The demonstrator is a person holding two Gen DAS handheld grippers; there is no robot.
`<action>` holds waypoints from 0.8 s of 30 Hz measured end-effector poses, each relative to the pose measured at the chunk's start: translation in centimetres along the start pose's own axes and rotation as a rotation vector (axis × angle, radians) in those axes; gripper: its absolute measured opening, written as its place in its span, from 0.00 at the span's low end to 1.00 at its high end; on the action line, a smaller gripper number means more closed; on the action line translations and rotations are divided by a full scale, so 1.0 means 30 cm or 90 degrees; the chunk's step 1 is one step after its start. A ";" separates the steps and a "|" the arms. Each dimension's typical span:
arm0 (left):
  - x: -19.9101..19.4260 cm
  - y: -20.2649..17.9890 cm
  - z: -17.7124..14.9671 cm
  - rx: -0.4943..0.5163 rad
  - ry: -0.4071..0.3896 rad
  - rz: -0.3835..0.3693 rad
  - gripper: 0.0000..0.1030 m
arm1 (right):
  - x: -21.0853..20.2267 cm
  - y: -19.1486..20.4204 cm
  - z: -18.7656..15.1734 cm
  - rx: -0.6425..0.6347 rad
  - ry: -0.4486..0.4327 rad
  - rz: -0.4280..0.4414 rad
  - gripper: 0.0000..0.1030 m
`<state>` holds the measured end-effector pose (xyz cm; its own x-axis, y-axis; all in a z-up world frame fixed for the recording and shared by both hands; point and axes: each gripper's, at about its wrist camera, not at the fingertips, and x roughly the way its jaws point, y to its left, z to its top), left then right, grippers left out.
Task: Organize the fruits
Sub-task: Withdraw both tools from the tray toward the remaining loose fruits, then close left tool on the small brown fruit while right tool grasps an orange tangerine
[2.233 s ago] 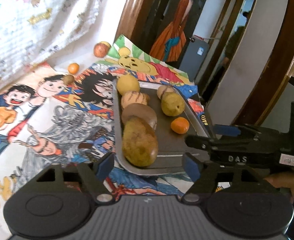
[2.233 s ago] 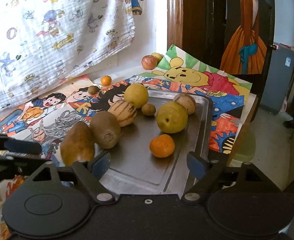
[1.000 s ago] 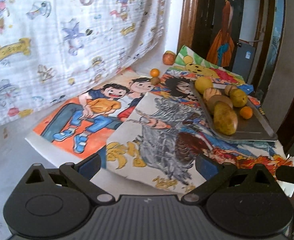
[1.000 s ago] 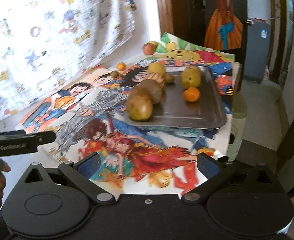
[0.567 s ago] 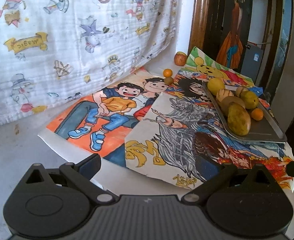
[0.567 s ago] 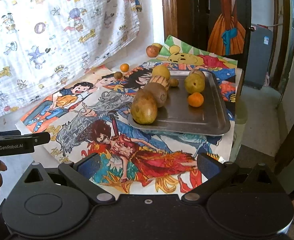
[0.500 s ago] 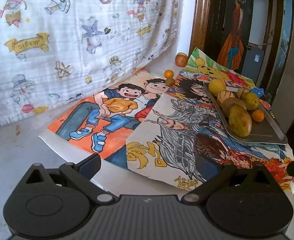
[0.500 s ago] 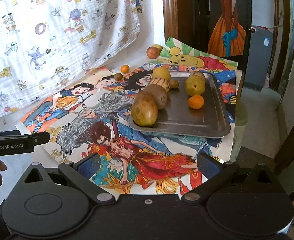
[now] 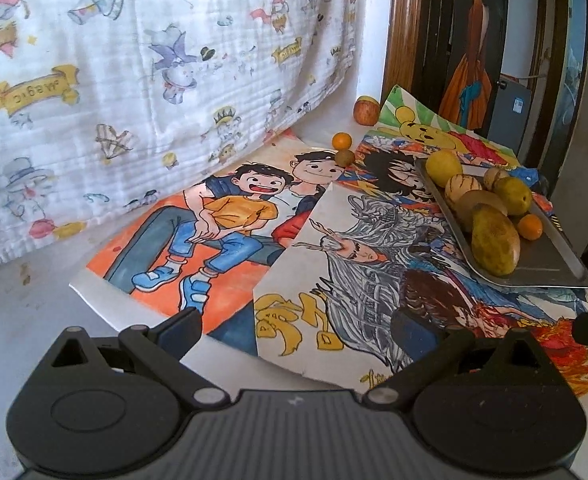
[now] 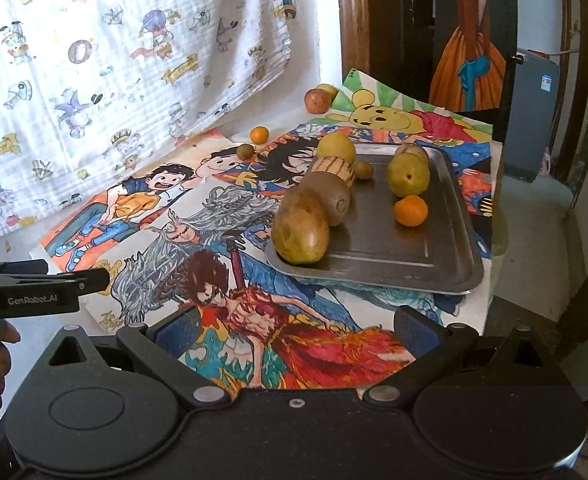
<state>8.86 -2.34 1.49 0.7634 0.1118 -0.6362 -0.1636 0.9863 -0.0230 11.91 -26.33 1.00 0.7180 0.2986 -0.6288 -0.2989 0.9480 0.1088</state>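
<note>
Both tools hang back from the fruit, well short of the metal tray [image 10: 449, 264]; the left tool [image 9: 295, 326] has its fingers spread wide with nothing between them, over the near edge of the cartoon posters [image 9: 230, 240]; the right tool [image 10: 294, 324] is likewise spread and empty, above the red-and-orange drawing at the counter's [image 9: 22, 320] front edge. The tray sits on the posters toward the right side of the counter; in it a large mango [image 10: 299, 232] lies at the near left corner, touching a brown kiwi [image 10: 327, 198] behind it, with a striped melon-like fruit [image 10: 333, 168] and a yellow round fruit [image 10: 335, 146] further back along the same side; a green pear [image 10: 407, 174] and a small orange [image 10: 410, 210] sit apart toward the middle. Off the tray, near the patterned cloth [image 9: 134, 80], lie a small tangerine [image 9: 341, 141], a little brown fruit [image 9: 345, 157] just beside it, and an apple [image 9: 365, 110] by the wall.
</note>
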 end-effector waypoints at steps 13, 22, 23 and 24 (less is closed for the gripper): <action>0.114 -0.003 0.103 -0.005 -0.008 0.013 1.00 | 0.109 0.004 0.146 -0.041 -0.012 0.028 0.99; 0.198 -0.008 0.239 0.018 -0.037 0.028 1.00 | 0.208 -0.040 0.362 -0.145 -0.042 0.062 0.99; 0.207 -0.010 0.253 0.019 -0.041 0.027 1.00 | 0.221 -0.043 0.391 -0.157 -0.047 0.059 0.99; 0.216 -0.014 0.268 0.020 -0.046 0.026 1.00 | 0.234 -0.046 0.422 -0.169 -0.054 0.055 0.99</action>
<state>18.91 -1.05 3.58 0.7995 0.1594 -0.5792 -0.1769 0.9839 0.0265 25.34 -24.16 6.19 0.7295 0.3958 -0.5578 -0.5073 0.8602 -0.0530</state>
